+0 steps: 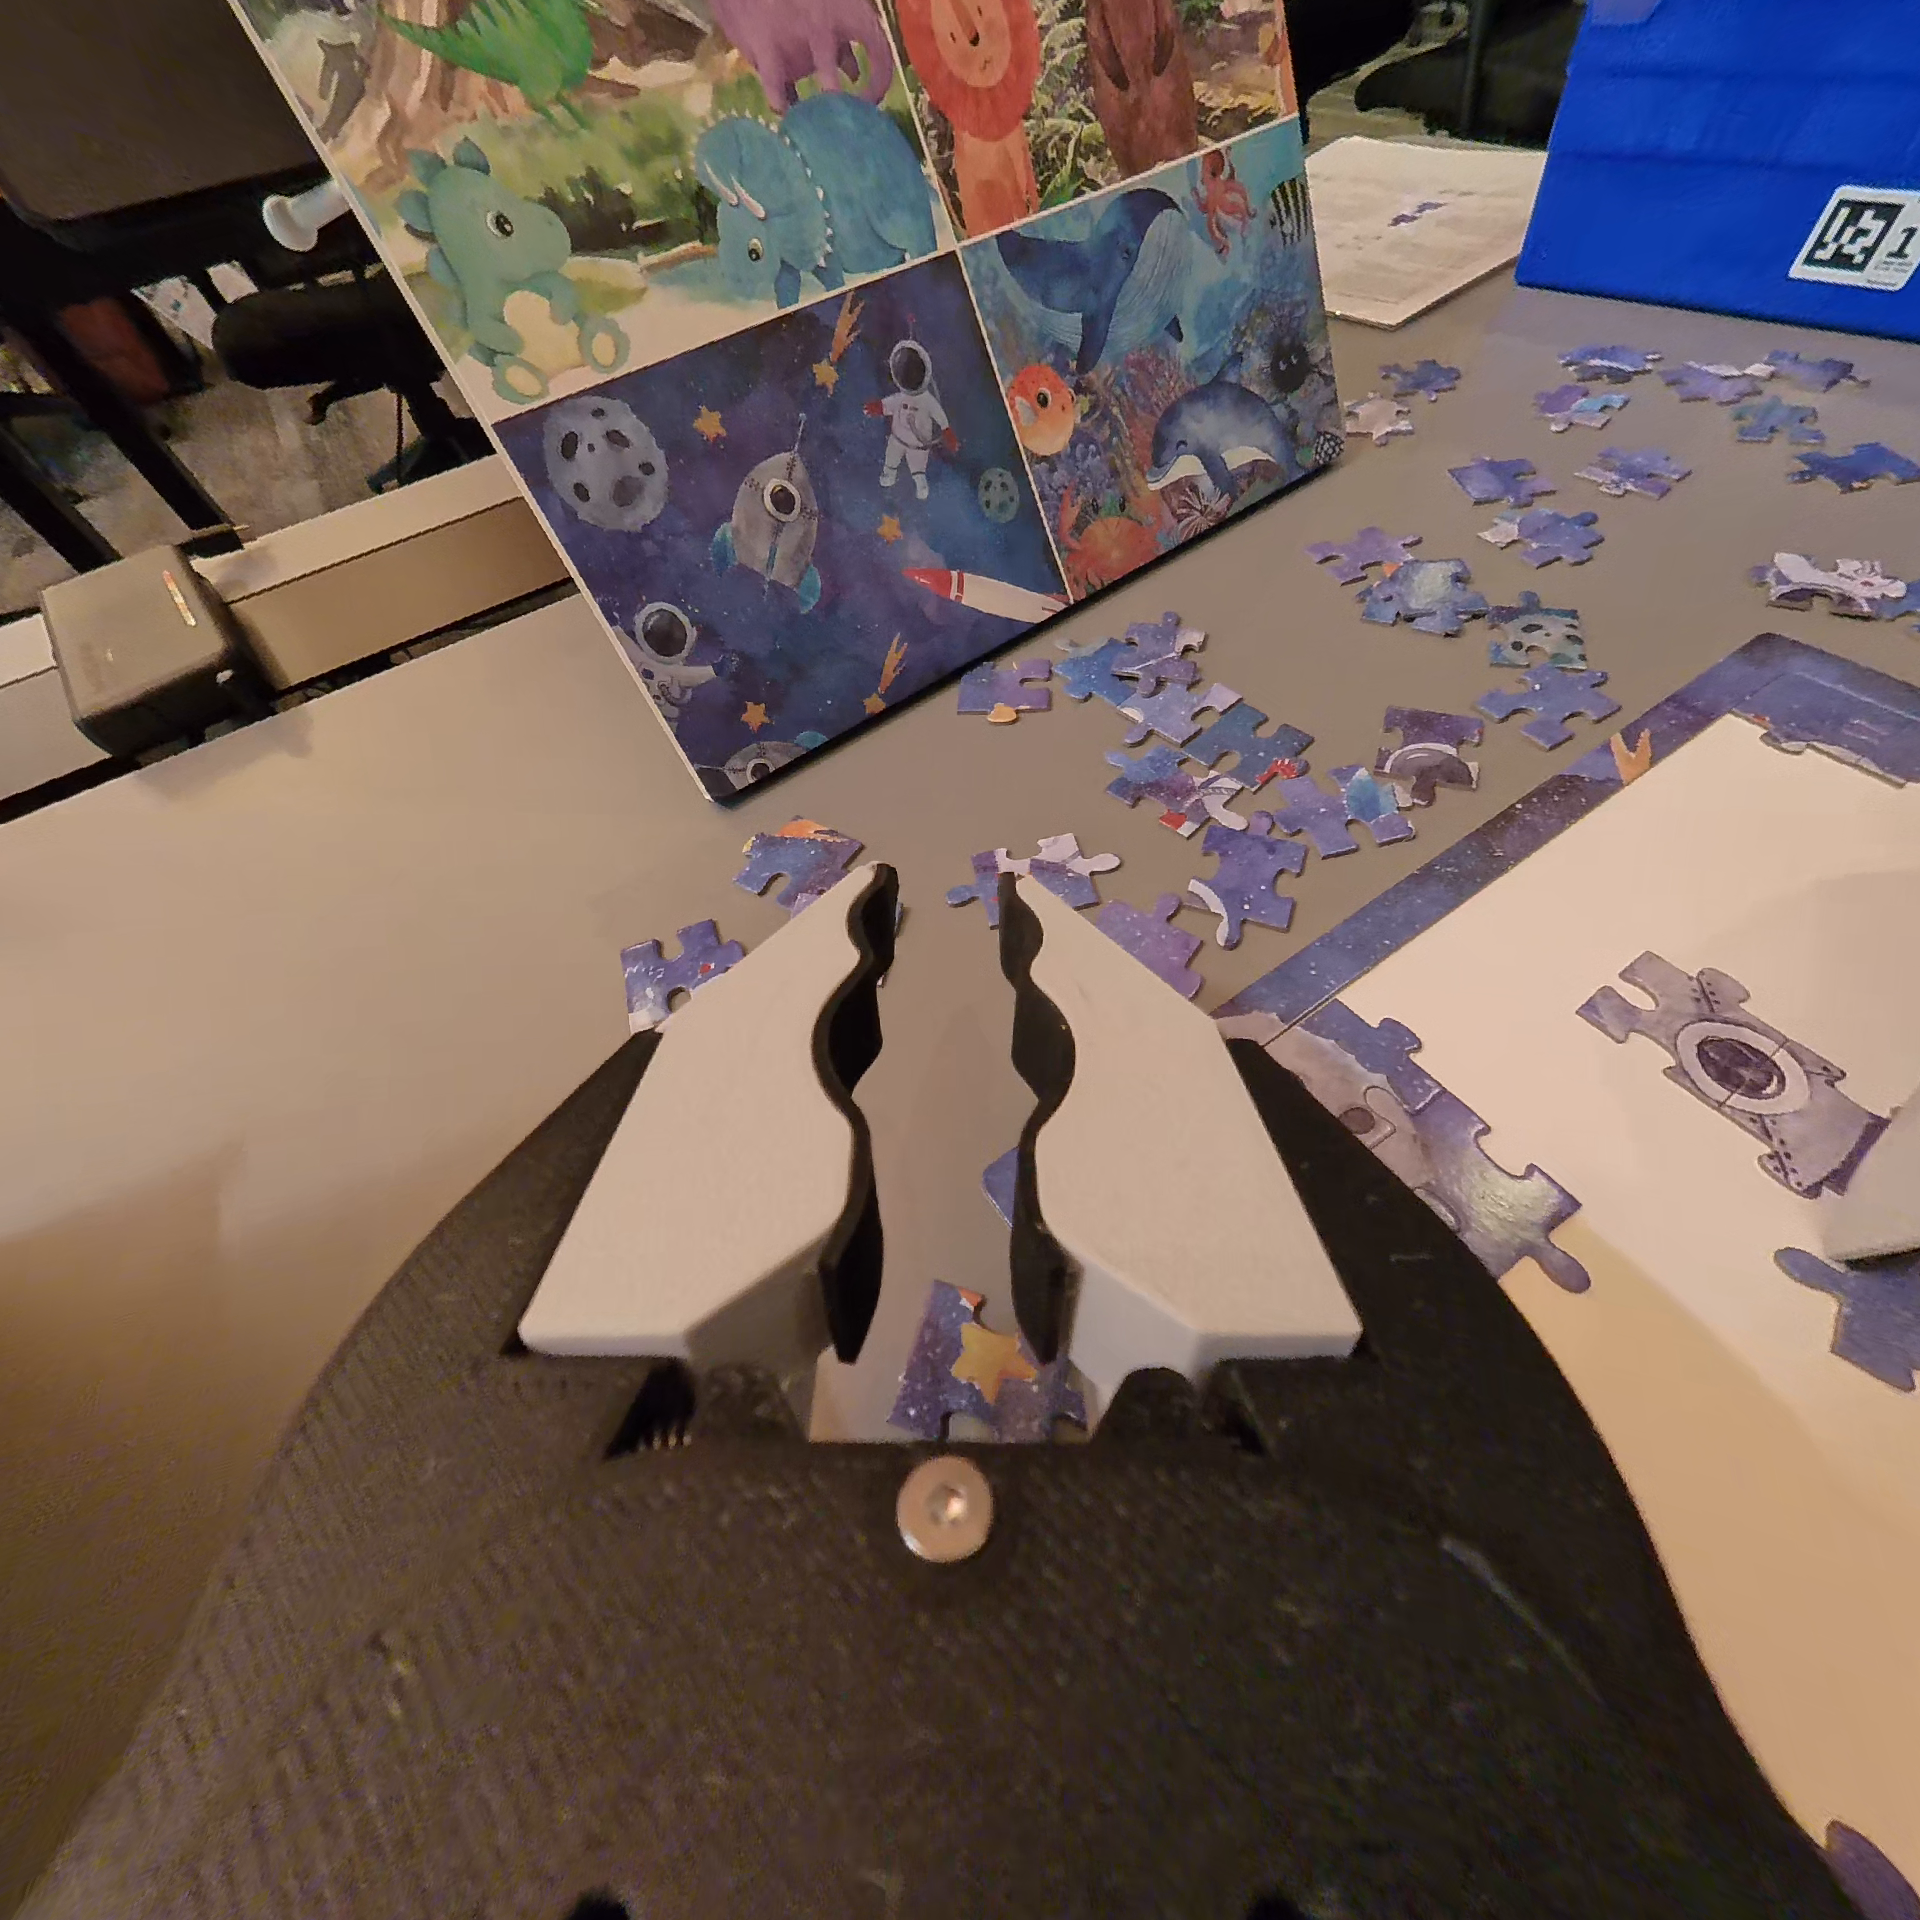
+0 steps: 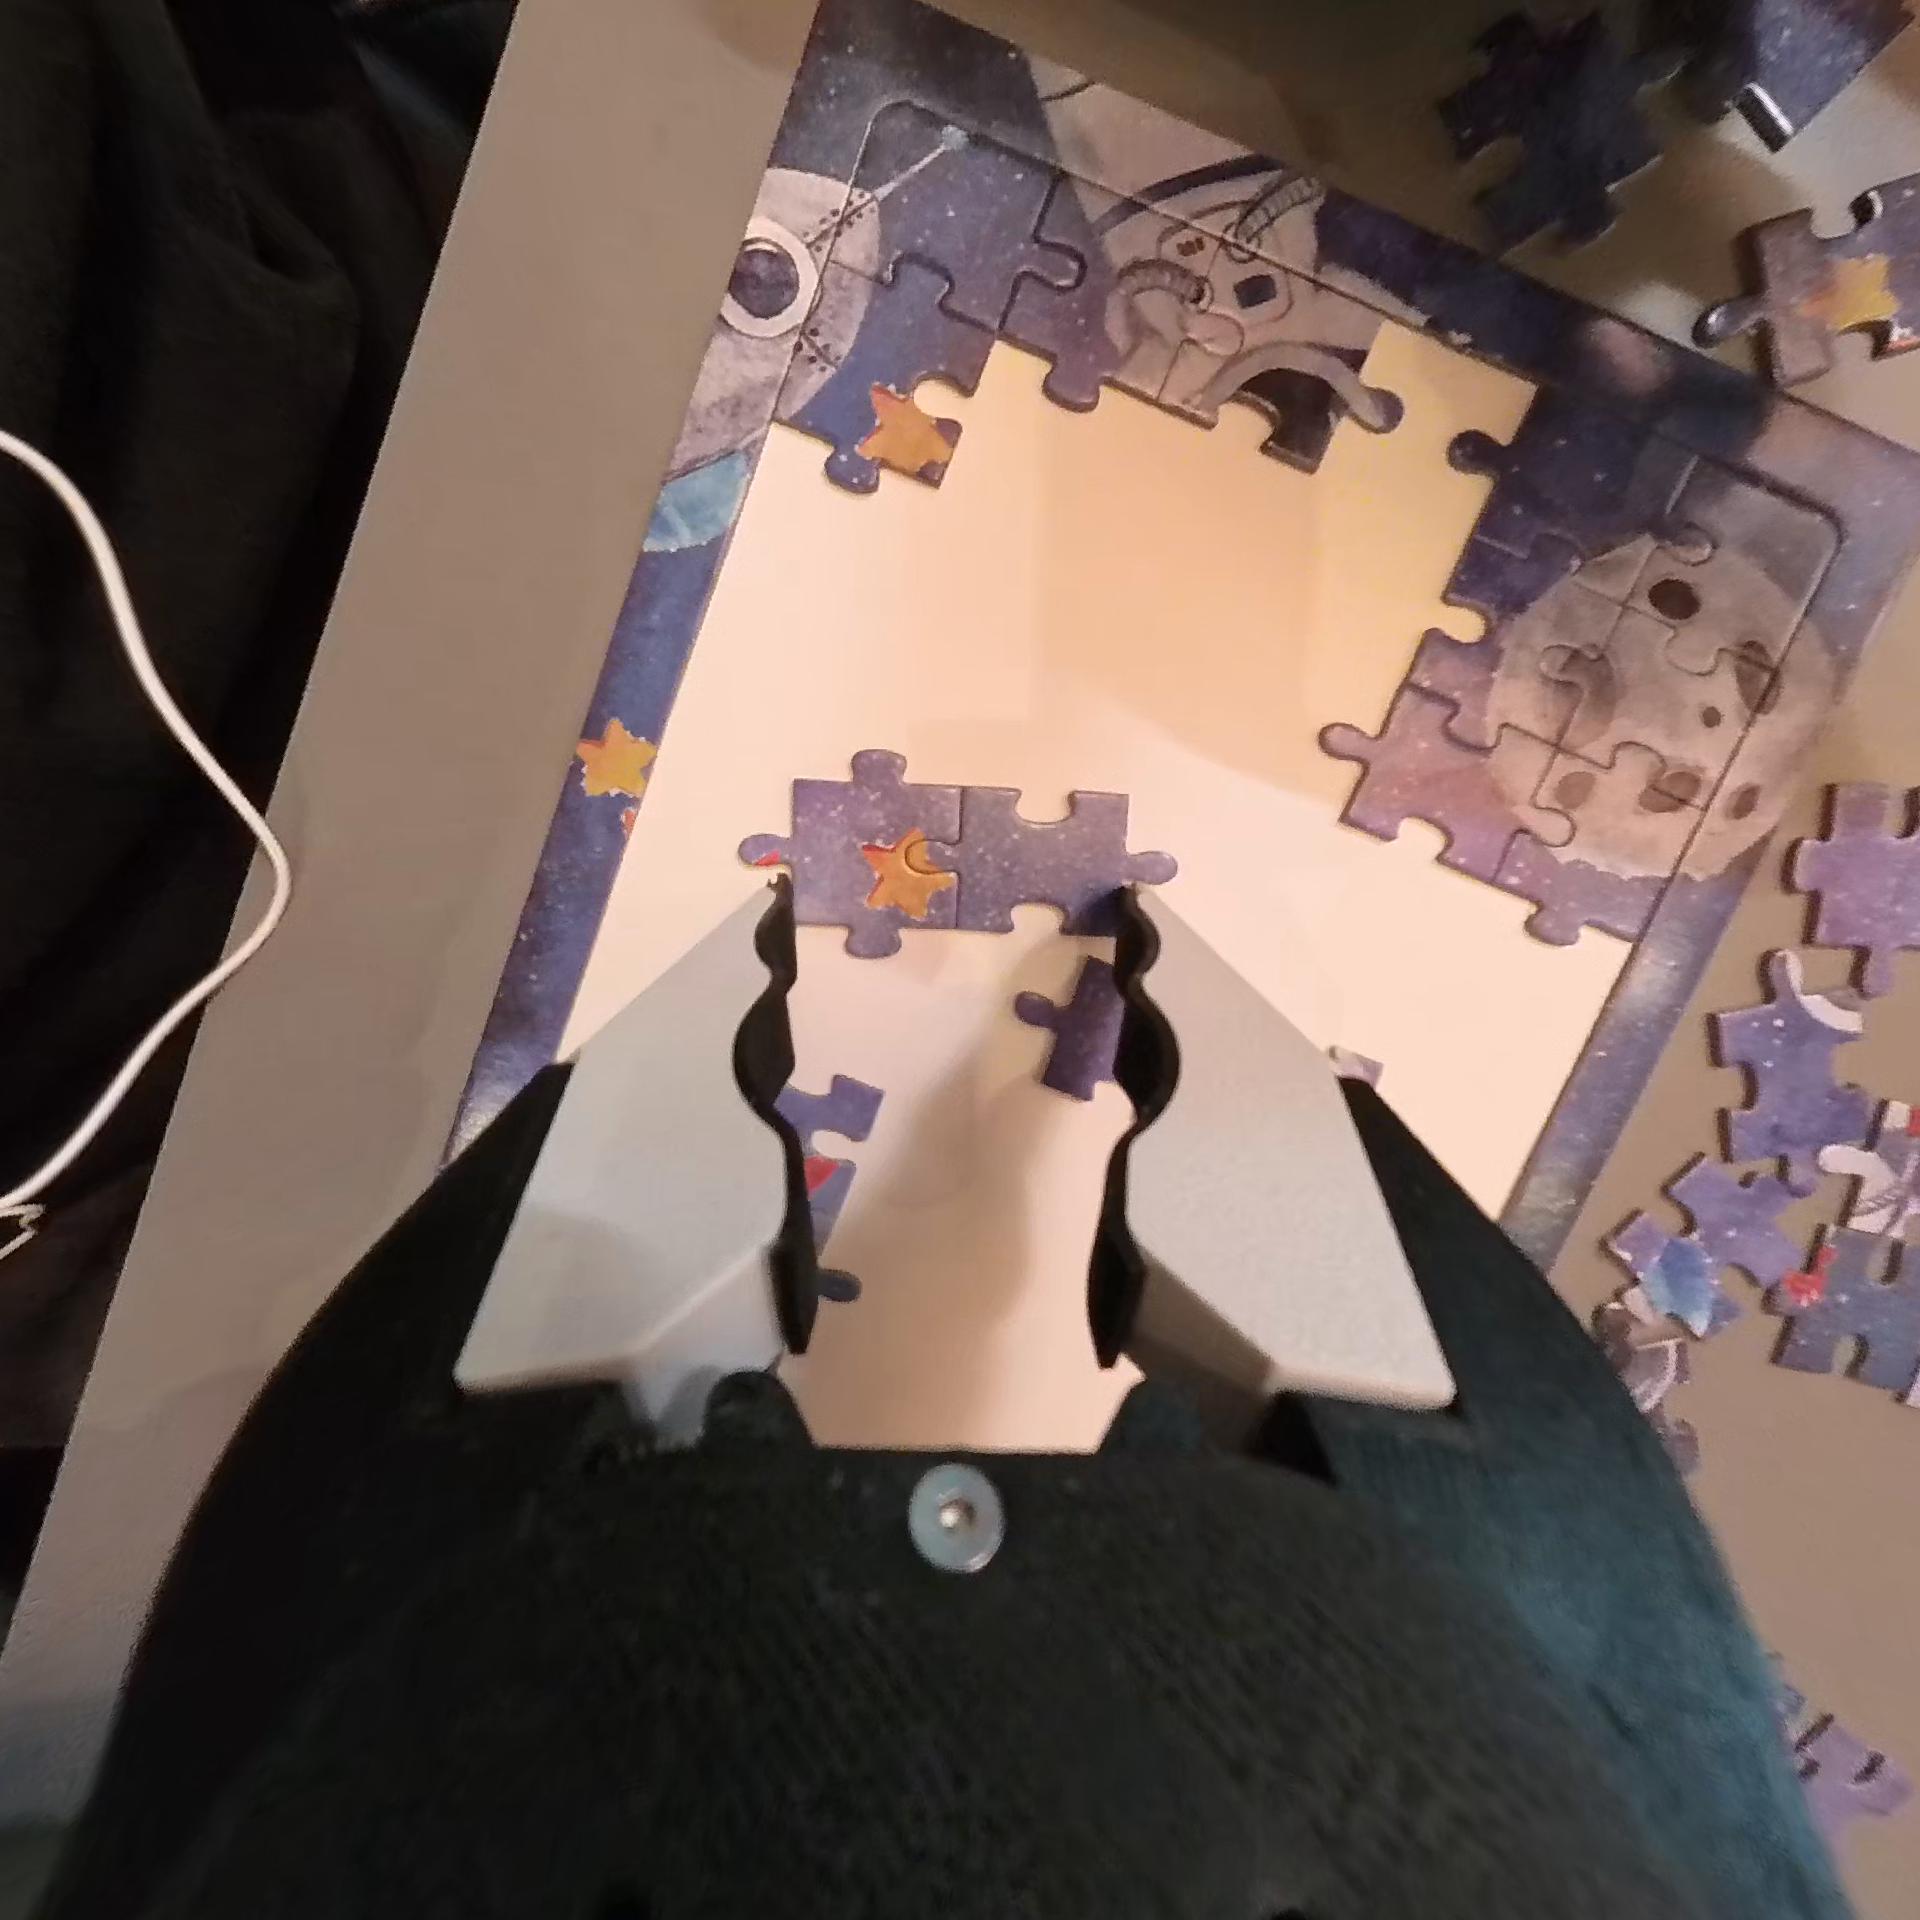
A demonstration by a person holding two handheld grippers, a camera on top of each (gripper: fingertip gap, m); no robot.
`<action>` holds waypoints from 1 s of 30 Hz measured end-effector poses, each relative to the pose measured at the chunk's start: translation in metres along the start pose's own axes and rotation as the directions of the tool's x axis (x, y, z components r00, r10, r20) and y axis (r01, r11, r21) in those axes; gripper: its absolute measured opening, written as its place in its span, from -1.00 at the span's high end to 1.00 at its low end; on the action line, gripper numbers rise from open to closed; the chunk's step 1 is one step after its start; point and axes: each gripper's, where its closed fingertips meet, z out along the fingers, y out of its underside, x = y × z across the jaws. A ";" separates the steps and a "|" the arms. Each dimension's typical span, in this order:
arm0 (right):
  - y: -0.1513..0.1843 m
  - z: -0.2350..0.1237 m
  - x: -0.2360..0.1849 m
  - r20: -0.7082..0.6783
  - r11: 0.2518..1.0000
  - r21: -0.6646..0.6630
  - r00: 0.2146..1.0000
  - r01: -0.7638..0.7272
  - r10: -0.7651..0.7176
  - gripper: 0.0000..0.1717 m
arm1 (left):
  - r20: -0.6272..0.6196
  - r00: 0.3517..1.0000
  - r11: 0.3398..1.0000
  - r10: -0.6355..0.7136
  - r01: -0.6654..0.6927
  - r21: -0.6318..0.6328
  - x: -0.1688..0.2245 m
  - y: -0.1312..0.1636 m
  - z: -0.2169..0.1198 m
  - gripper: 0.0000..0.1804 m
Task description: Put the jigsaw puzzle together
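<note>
My left gripper (image 1: 948, 894) hovers over the grey table (image 1: 416, 935) with its fingers a little apart and bare table between the tips. A starred purple puzzle piece (image 1: 966, 1361) shows through the gap near the finger bases, partly under one finger; no pad presses on it. Loose pieces (image 1: 800, 862) lie around the tips. My right gripper (image 2: 951, 891) is open over the cream puzzle board (image 2: 1091, 582). Its tips stand at either side of two joined purple pieces with a star (image 2: 956, 852). A single piece (image 2: 1081, 1029) lies by one finger. That gripper's finger also shows in the left wrist view (image 1: 1881, 1195).
The board's purple frame (image 2: 623, 644) has joined sections: a moon (image 2: 1621, 727) and a top strip (image 2: 1143, 301). Several loose pieces (image 1: 1226, 727) are scattered beside a leaning picture box (image 1: 790, 416). A blue box (image 1: 1714, 156) stands behind, and a white cable (image 2: 156, 623) runs along the board's other side. The right gripper is farther from the starred purple puzzle piece (image 1: 966, 1361), some 15 centimeters, than the left, some 9 centimeters. The right camera catches it too, in the right wrist view (image 2: 1880, 280).
</note>
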 end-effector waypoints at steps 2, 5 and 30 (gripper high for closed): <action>0.000 0.000 -0.002 0.000 1.000 0.004 1.000 -0.003 0.003 0.29 | 0.001 1.000 1.000 -0.001 0.001 0.000 0.000 0.000 0.000 0.80; -0.001 -0.001 -0.005 -0.004 1.000 0.010 1.000 -0.010 0.010 0.29 | 0.001 1.000 1.000 -0.001 0.001 0.000 0.000 0.000 0.000 0.80; 0.066 -0.039 0.009 -0.163 0.971 0.031 0.958 -0.235 0.237 0.31 | 0.006 1.000 1.000 0.001 -0.001 -0.006 -0.001 0.001 0.000 0.80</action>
